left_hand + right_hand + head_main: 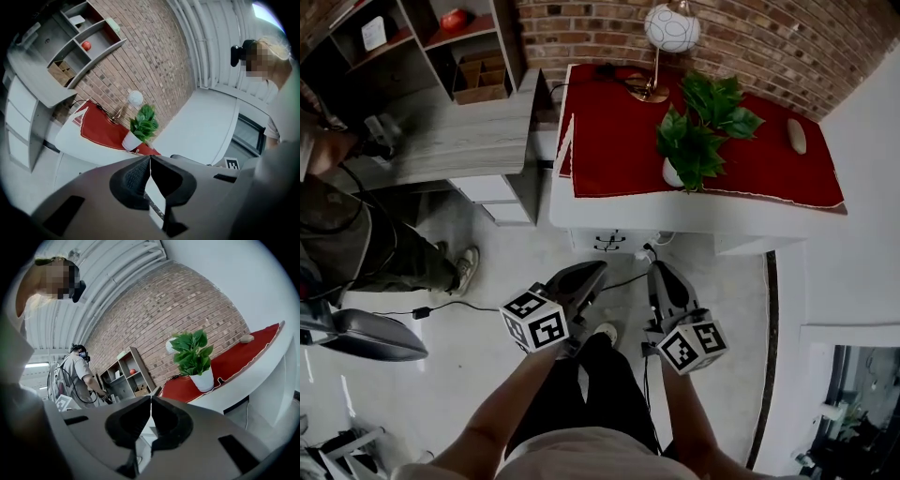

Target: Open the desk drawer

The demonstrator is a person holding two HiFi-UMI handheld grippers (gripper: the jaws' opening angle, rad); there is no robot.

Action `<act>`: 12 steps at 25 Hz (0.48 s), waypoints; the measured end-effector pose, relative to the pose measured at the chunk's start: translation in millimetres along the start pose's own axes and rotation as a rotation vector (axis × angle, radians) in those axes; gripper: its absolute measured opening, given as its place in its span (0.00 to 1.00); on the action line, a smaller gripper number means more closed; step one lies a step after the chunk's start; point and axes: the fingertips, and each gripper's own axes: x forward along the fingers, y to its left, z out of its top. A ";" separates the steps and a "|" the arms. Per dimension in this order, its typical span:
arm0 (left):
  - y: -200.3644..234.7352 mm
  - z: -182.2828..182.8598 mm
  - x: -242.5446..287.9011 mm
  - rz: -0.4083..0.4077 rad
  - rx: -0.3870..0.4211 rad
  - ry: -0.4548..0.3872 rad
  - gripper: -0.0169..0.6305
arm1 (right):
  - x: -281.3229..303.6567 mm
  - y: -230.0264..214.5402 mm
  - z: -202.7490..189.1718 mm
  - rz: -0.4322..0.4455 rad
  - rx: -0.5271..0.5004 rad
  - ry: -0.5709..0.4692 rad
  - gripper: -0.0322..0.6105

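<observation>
The white desk (pixel 694 217) wears a red cloth and stands against the brick wall. On its front, the drawer (pixel 610 241) is closed and shows a dark handle. Both grippers hang in front of the desk, below the drawer and apart from it. My left gripper (pixel 592 272) is shut with nothing in it, its tips (pixel 149 158) meeting. To its right, my right gripper (pixel 660 271) is also shut and empty, its tips (pixel 151 397) pressed together. The desk top (pixel 70 136) shows in the left gripper view and as a red slope (pixel 225 369) in the right gripper view.
On the desk stand a potted plant (pixel 694 136), a globe lamp (pixel 671 28) and a pale stone (pixel 797 136). A grey desk with shelves (pixel 459 131) stands at the left, with another person (pixel 356 234) and a chair (pixel 366 335) nearby. A cable (pixel 623 280) lies on the floor.
</observation>
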 end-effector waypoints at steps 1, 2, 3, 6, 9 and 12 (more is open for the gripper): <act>6.0 -1.1 1.7 0.002 -0.015 -0.006 0.04 | 3.6 -3.1 -2.4 0.011 0.007 -0.004 0.08; 11.2 -2.3 3.6 0.003 -0.028 -0.012 0.04 | 6.8 -5.8 -4.5 0.020 0.015 -0.007 0.08; 15.8 -3.5 5.8 0.003 -0.037 -0.018 0.04 | 10.0 -8.6 -6.2 0.024 0.019 -0.009 0.08; 27.7 -8.6 12.8 -0.005 -0.036 -0.019 0.04 | 19.3 -17.5 -12.5 0.025 0.023 -0.015 0.08; 40.2 -21.0 19.0 -0.033 -0.025 -0.011 0.04 | 27.1 -25.2 -26.4 0.053 0.009 -0.019 0.08; 54.8 -36.9 26.4 -0.057 -0.015 0.009 0.04 | 34.5 -37.8 -46.6 0.070 0.010 -0.017 0.08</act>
